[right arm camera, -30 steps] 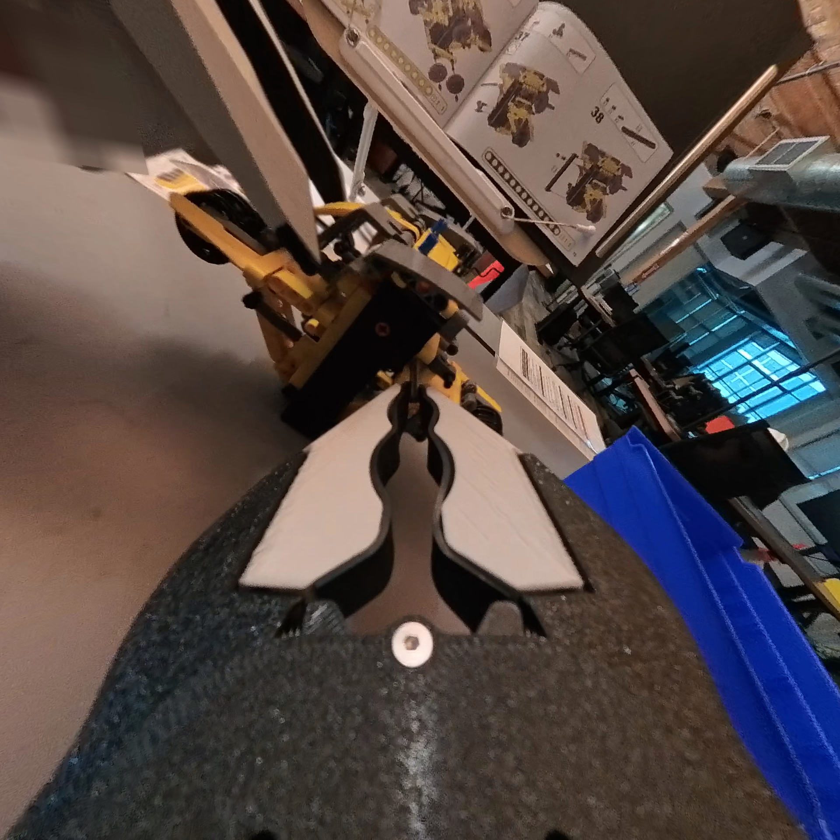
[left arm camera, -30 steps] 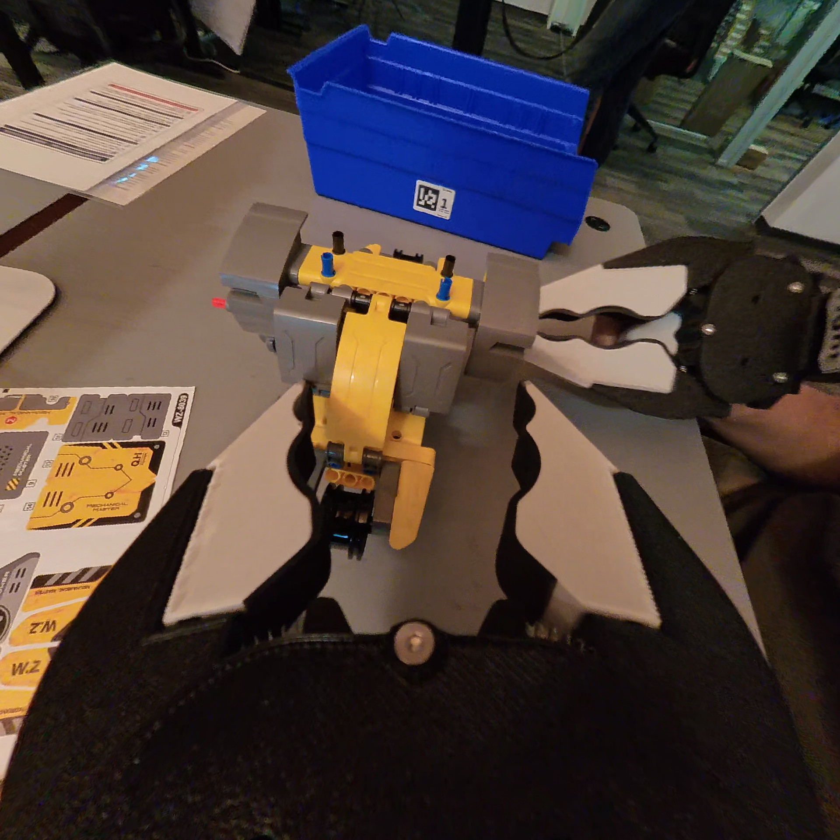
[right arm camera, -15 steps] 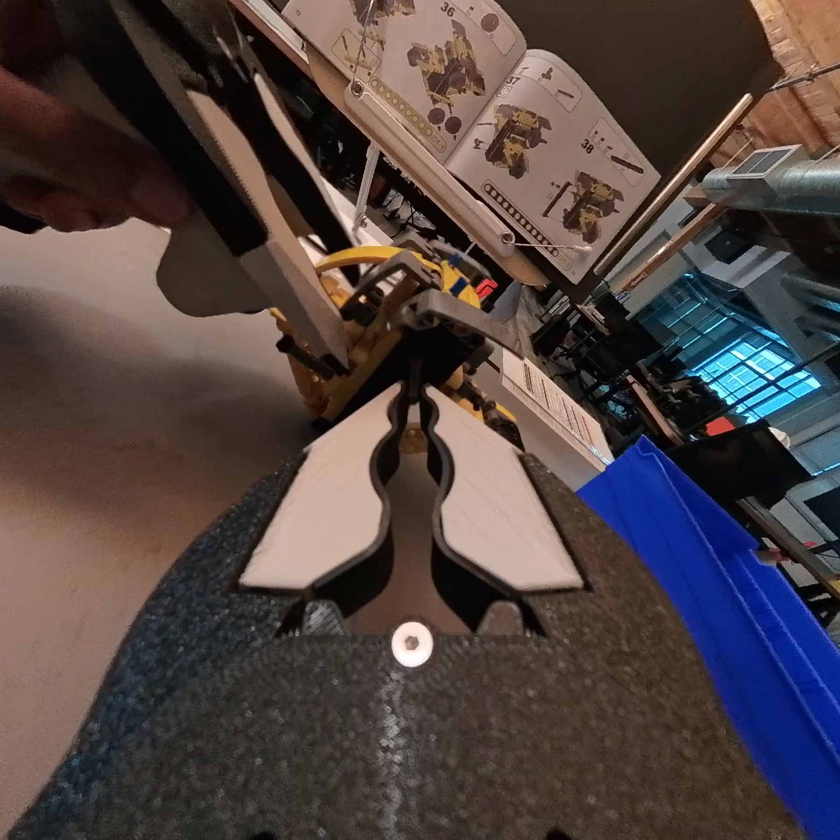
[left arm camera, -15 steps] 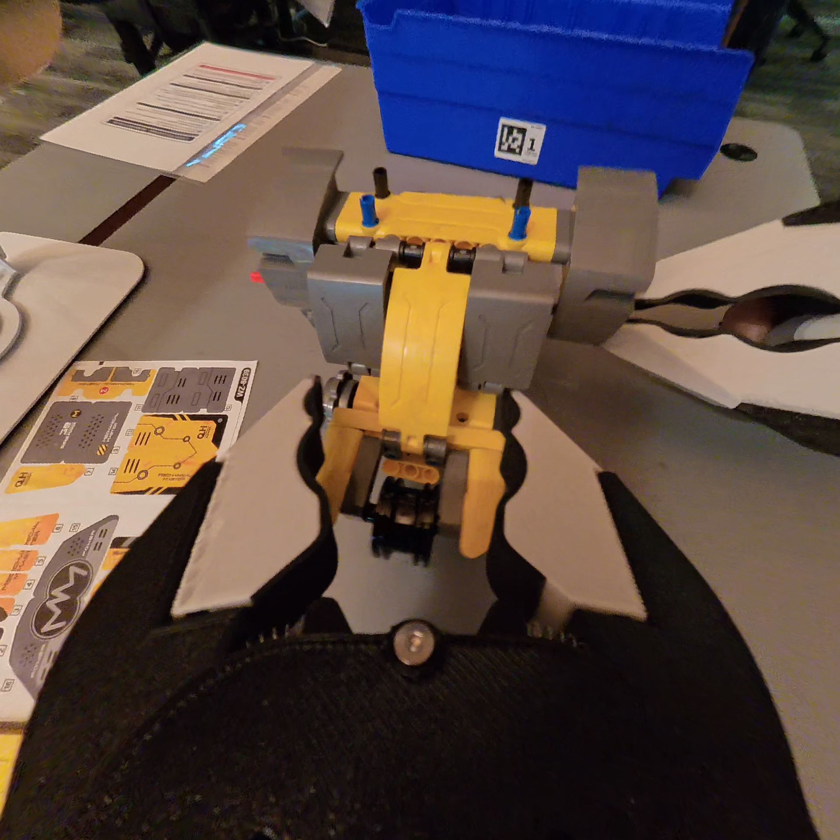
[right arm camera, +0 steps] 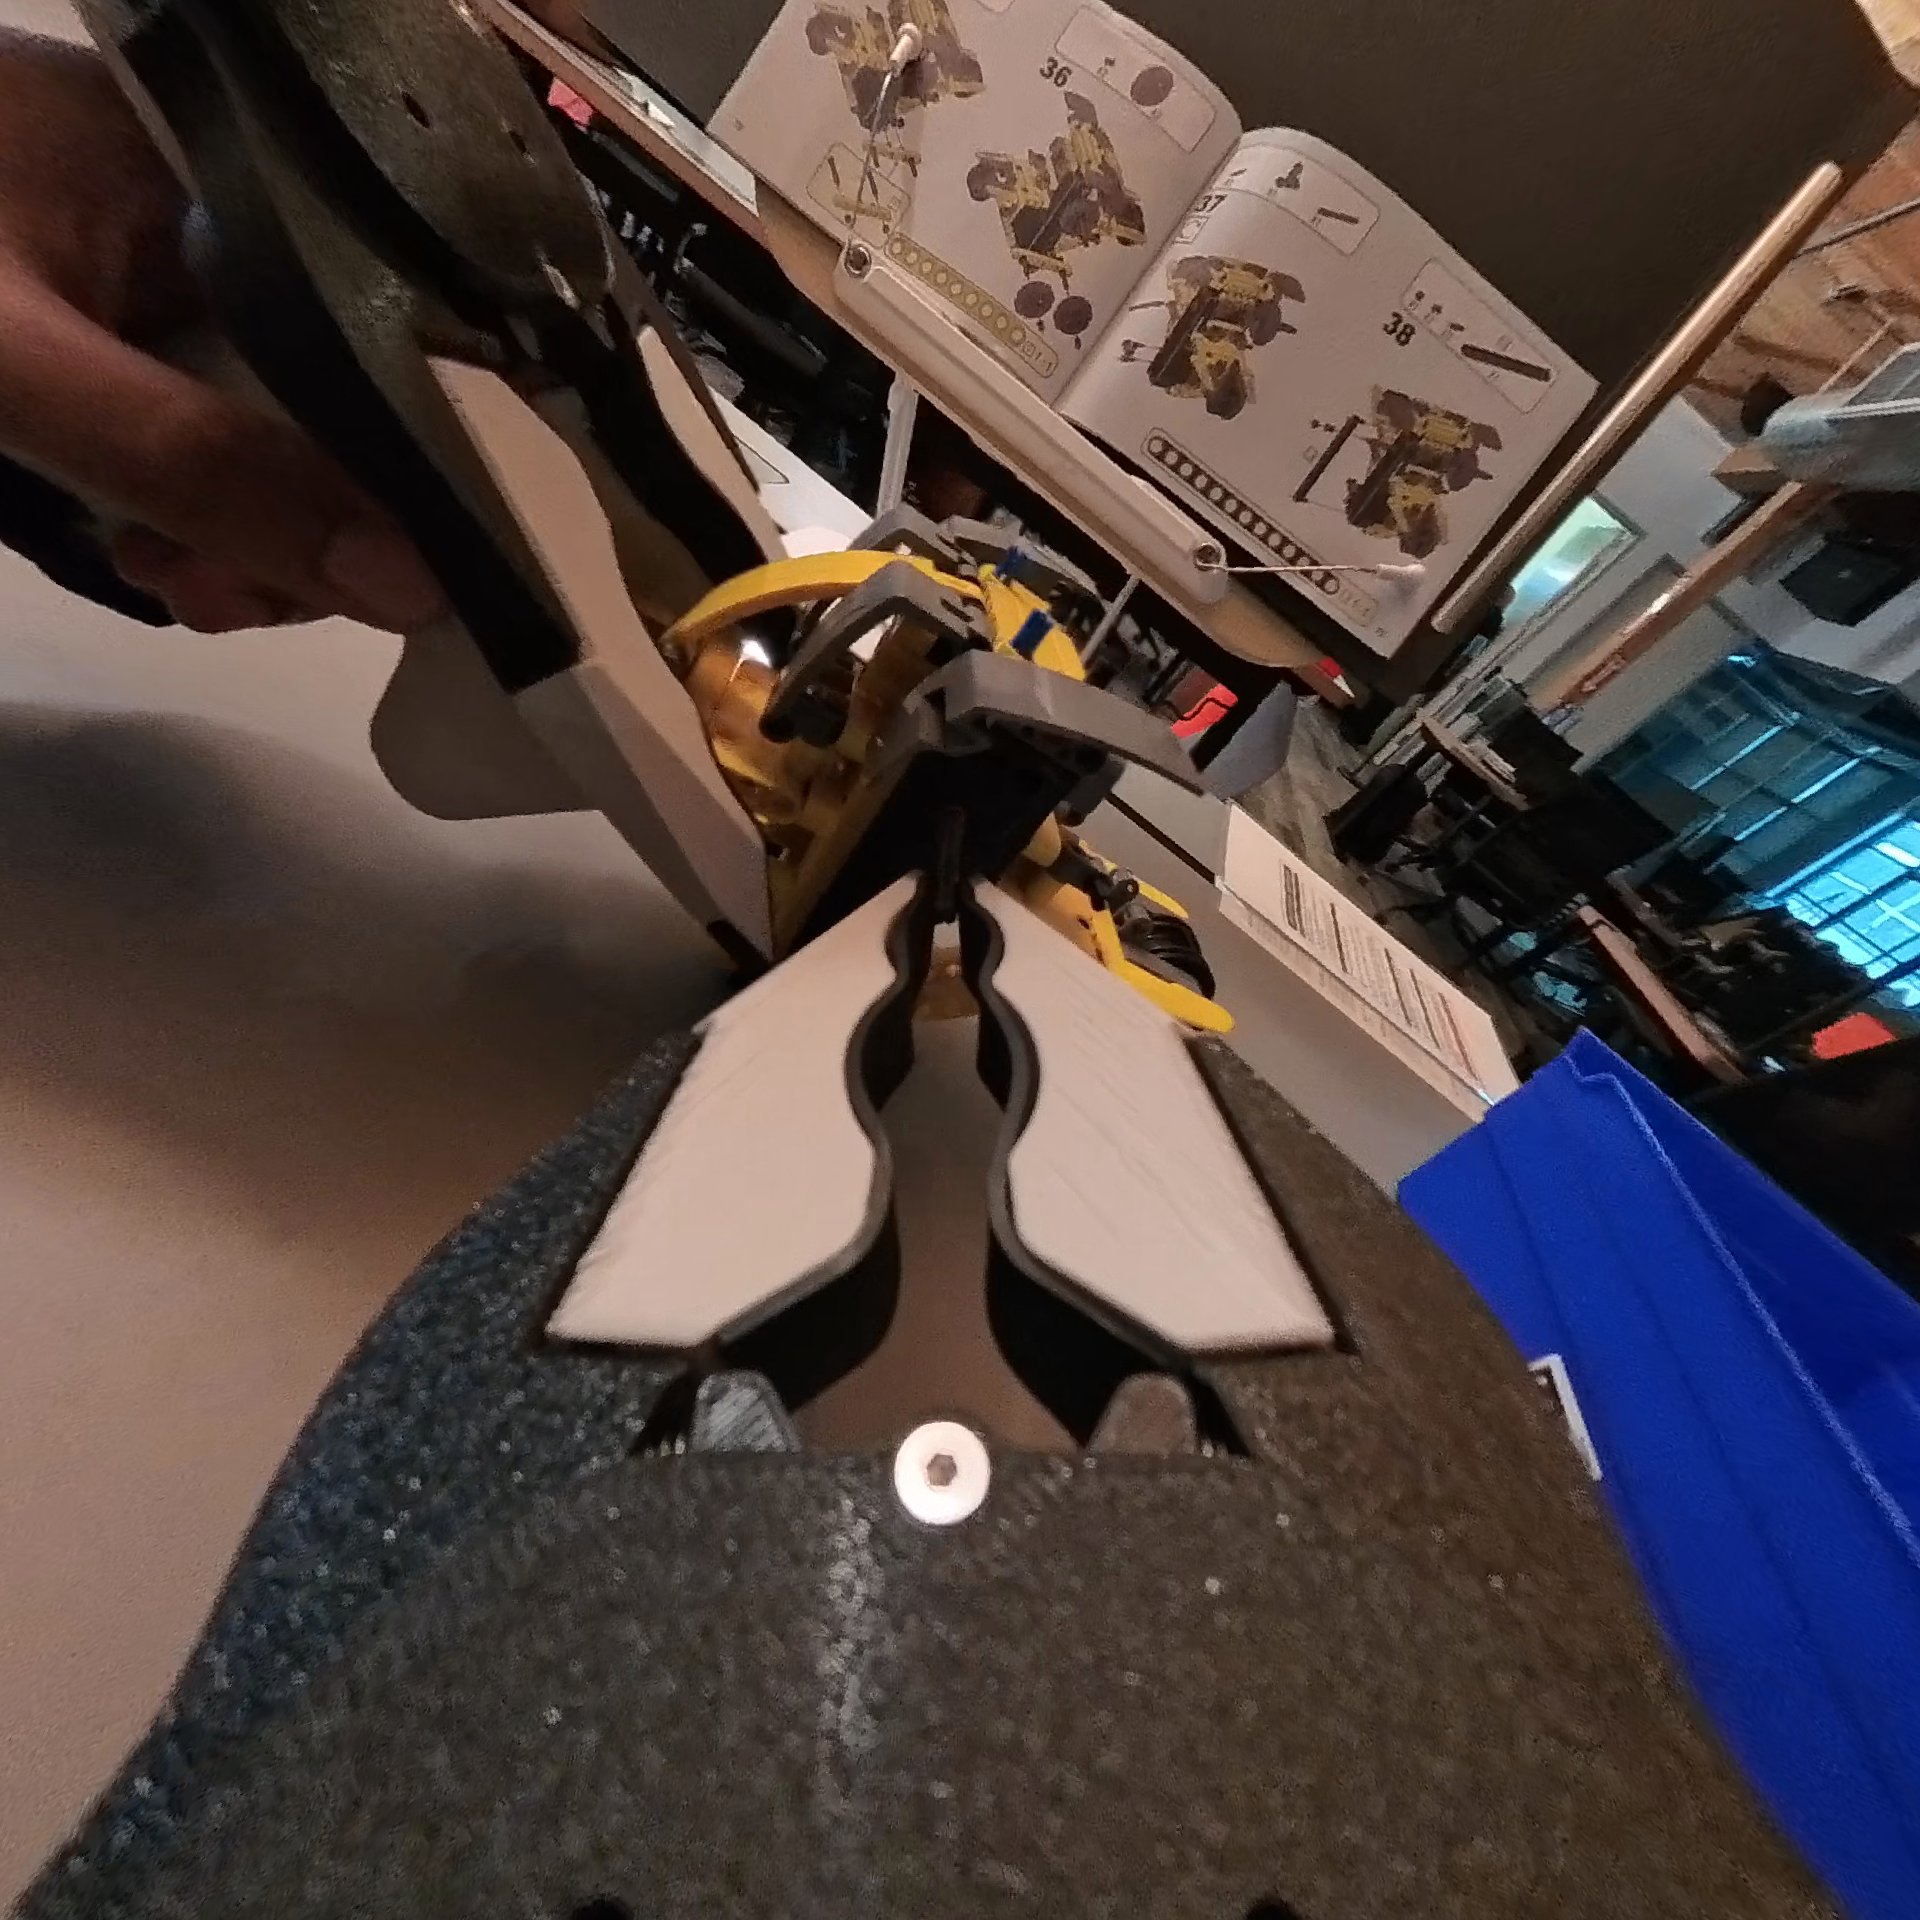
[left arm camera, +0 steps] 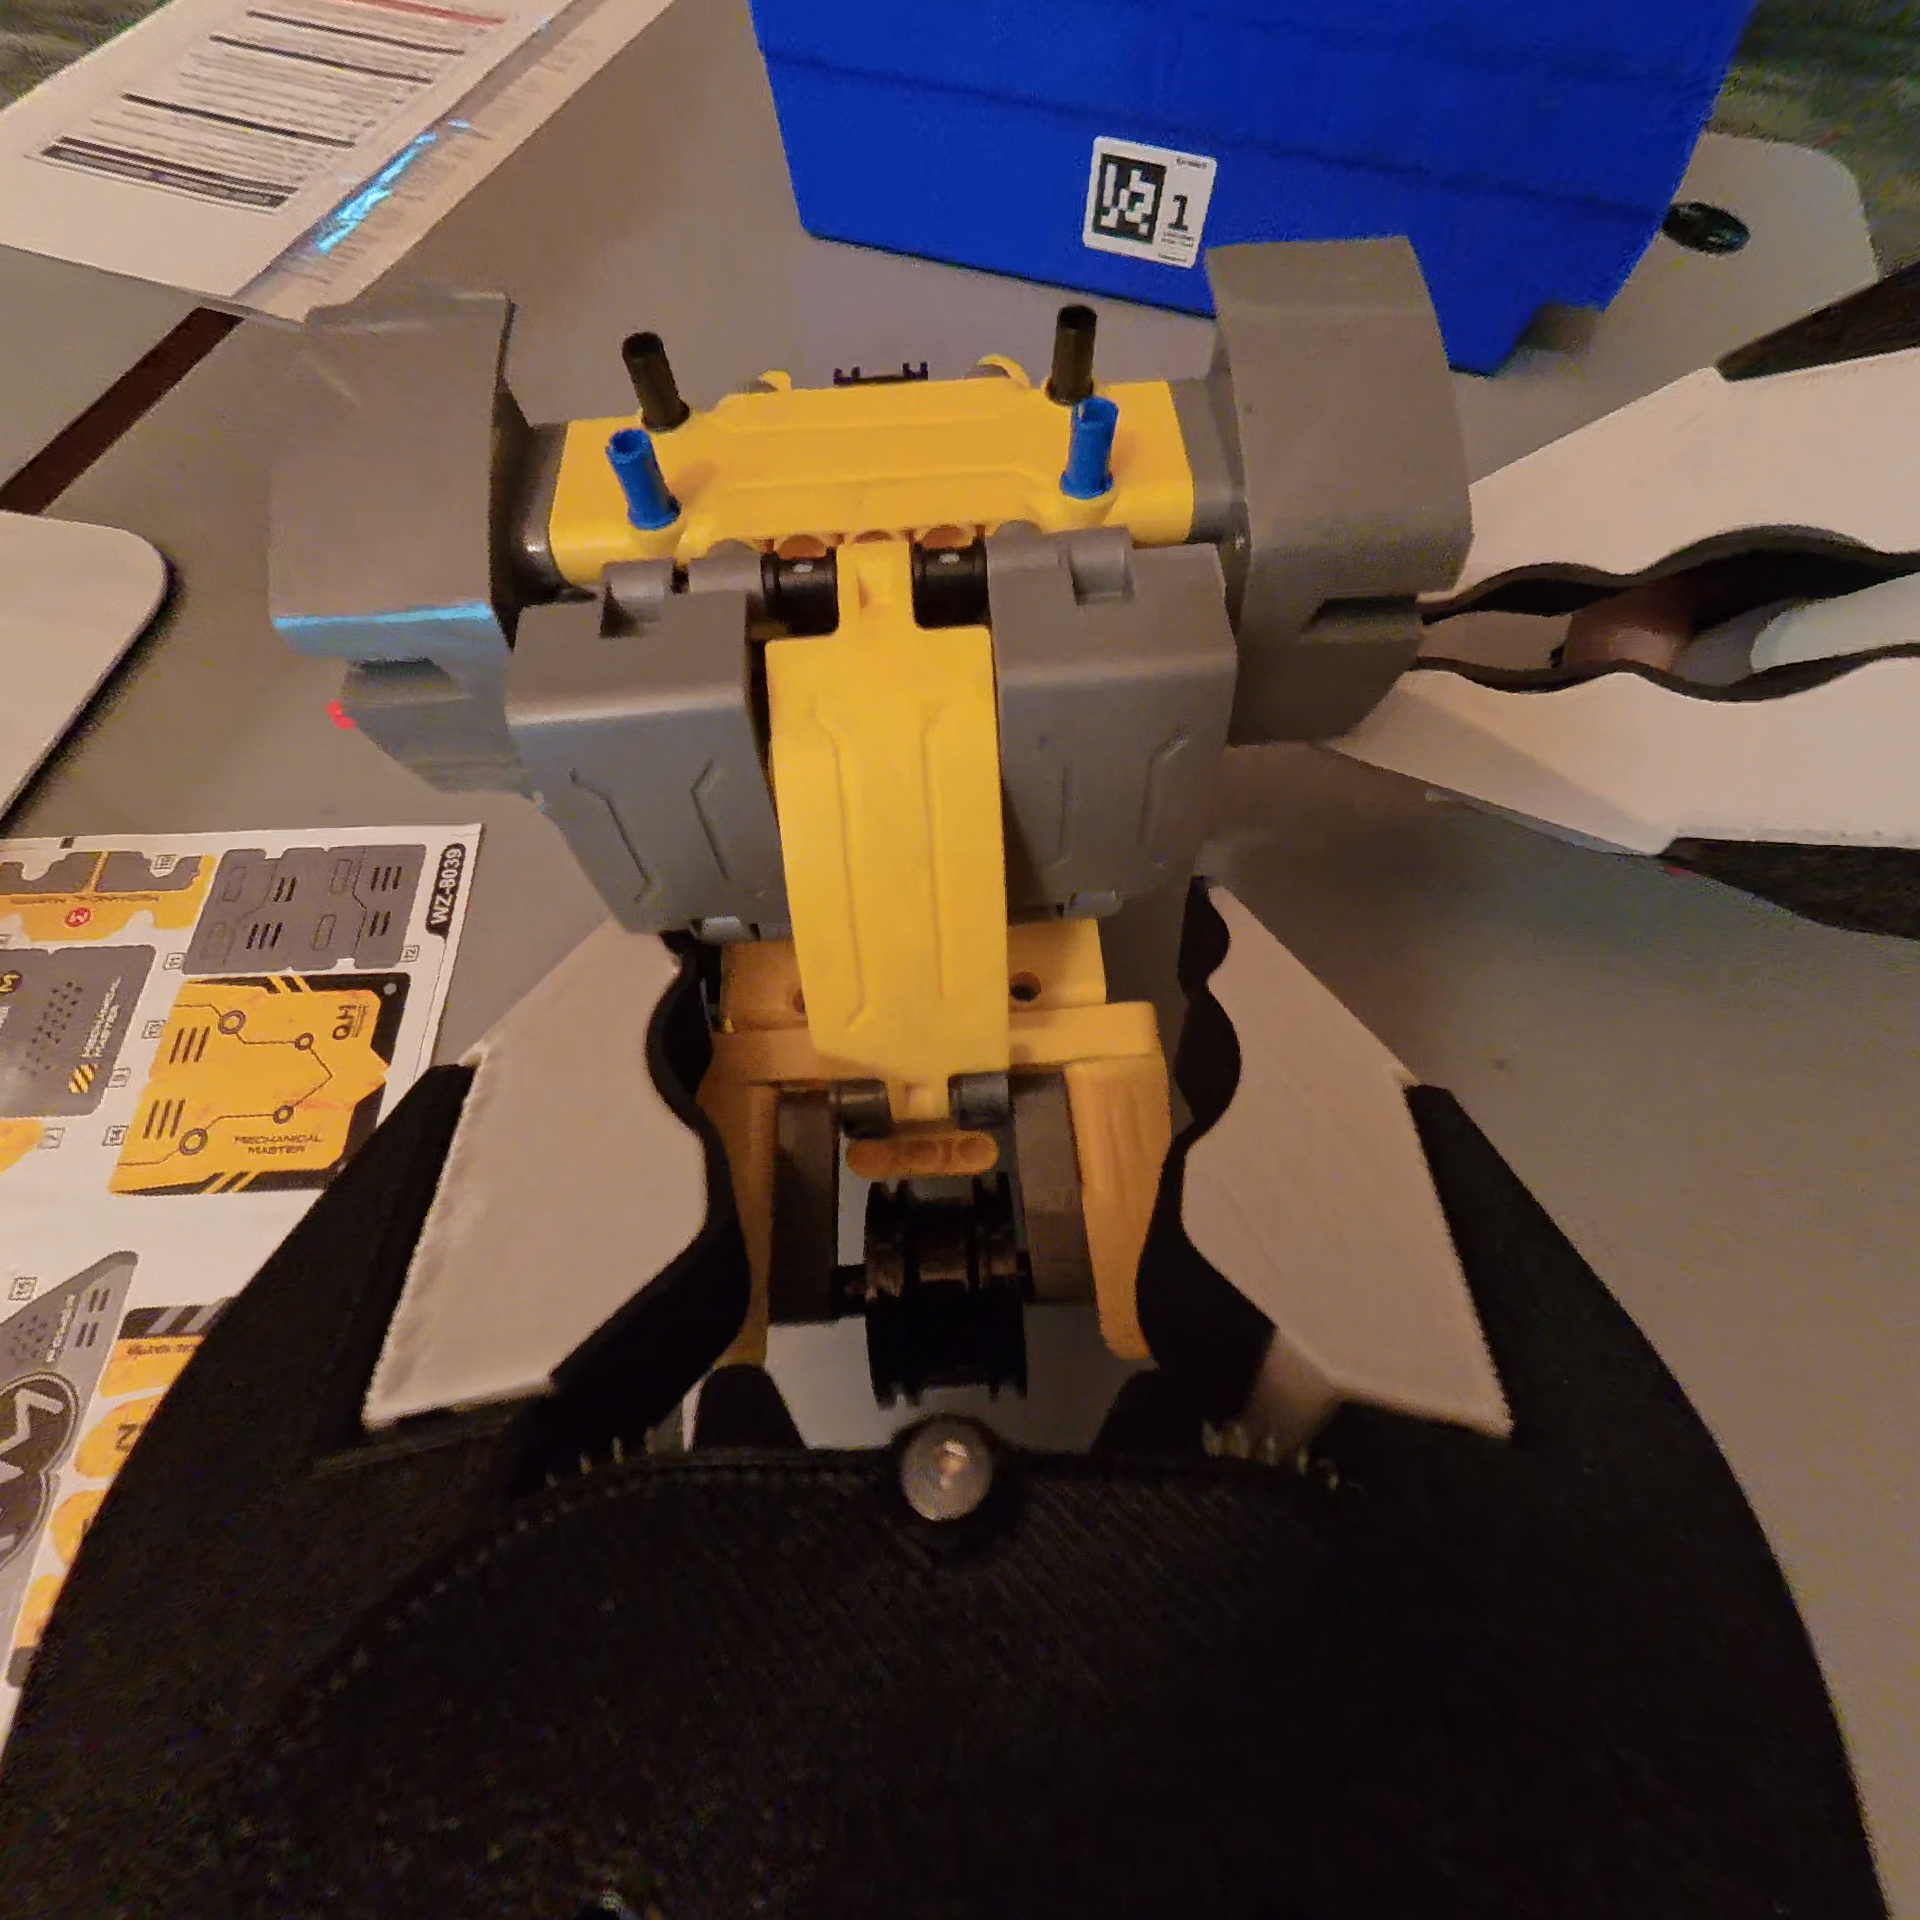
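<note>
Between the spread fingers of the left gripper [left arm camera: 935, 1039], in the left wrist view, sits the narrow yellow front end of a yellow and grey brick-built model [left arm camera: 883, 707] standing on the grey table [left arm camera: 1558, 1091]. The fingers flank that front end on both sides; whether their pads actually press it cannot be told, though the gap between them is wide. A small black wheel [left arm camera: 945, 1288] hangs low under the model's front, just ahead of the gripper's body. To the model's right, the right gripper [left arm camera: 1439, 644] reaches in sideways, its fingers nearly closed, tips against the model's grey side panel. Behind the model stands a blue bin [left arm camera: 1299, 125] with a small square marker on its face. Left of the model lies a sticker sheet [left arm camera: 208, 1018], and farther back on that side a printed page [left arm camera: 239, 125].

From the right wrist view, the right gripper [right arm camera: 940, 904] has its fingers drawn close, pinching a thin dark part at the model's [right arm camera: 935, 727] side. The left gripper [right arm camera: 665, 790] comes down onto the model from the upper left, held by a hand [right arm camera: 177, 436]. Behind the model an open instruction booklet [right arm camera: 1143, 260] is propped on a stand. The blue bin [right arm camera: 1714, 1403] lies to the model's lower right, the printed page [right arm camera: 1361, 956] between them.
</note>
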The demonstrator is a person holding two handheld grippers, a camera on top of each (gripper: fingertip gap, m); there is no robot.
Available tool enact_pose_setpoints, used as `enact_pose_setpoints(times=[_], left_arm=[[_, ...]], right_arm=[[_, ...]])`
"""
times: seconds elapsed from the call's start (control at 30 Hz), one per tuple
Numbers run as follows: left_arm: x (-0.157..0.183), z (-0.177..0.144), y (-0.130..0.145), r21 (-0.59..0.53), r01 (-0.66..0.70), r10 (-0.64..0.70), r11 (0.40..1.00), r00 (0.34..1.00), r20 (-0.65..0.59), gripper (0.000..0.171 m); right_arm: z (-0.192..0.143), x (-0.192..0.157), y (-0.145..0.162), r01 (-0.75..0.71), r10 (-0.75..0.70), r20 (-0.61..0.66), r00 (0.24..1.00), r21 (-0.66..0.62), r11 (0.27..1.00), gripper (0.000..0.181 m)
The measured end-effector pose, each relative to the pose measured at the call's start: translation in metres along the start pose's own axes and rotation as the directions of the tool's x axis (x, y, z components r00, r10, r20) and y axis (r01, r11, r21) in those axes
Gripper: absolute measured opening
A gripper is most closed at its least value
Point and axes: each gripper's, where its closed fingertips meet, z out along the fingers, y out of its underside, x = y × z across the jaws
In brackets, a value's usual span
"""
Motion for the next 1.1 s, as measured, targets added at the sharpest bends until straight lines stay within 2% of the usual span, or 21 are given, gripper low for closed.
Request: enact_pose_setpoints(times=[0.33, 0.5, 0.7, 0.87, 0.93, 1.03, 1.1], left_arm=[[-0.001, 0.007, -0.003, -0.027, 0.069, -0.07, 0.997, 0.997, -0.044, 0.087], [-0.001, 0.007, -0.003, -0.022, 0.07, -0.071, 0.997, 0.997, -0.038, 0.086], [-0.002, 0.007, -0.002, -0.029, 0.046, -0.047, 0.999, 0.999, -0.018, 0.085], [-0.003, 0.008, -0.002, -0.03, 0.043, -0.044, 0.999, 0.999, -0.01, 0.084], [-0.003, 0.008, -0.001, -0.032, 0.047, -0.048, 0.998, 0.999, -0.016, 0.082], [-0.002, 0.011, 0.0, -0.03, 0.046, -0.047, 0.998, 0.999, -0.019, 0.078], [-0.004, 0.012, 0.0, -0.025, 0.047, -0.047, 0.999, 0.999, -0.009, 0.078]], right_arm=[[0.004, 0.002, 0.01, 0.081, -0.083, 0.085, 0.993, 0.025, 0.996, 0.004], [0.004, 0.002, 0.009, 0.134, -0.137, 0.073, 0.988, 0.039, 0.99, 0.004], [0.004, 0.005, 0.01, 0.336, -0.337, 0.03, 0.941, 0.037, 0.941, 0.004], [0.005, 0.005, 0.008, 0.325, -0.327, 0.045, 0.944, 0.037, 0.945, 0.004], [0.006, 0.007, 0.009, 0.376, -0.377, 0.034, 0.926, 0.032, 0.926, 0.004], [0.009, 0.011, 0.013, 0.525, -0.525, -0.02, 0.851, -0.013, 0.851, 0.004], [0.01, 0.011, 0.012, 0.555, -0.555, -0.031, 0.831, -0.006, 0.832, 0.003]])
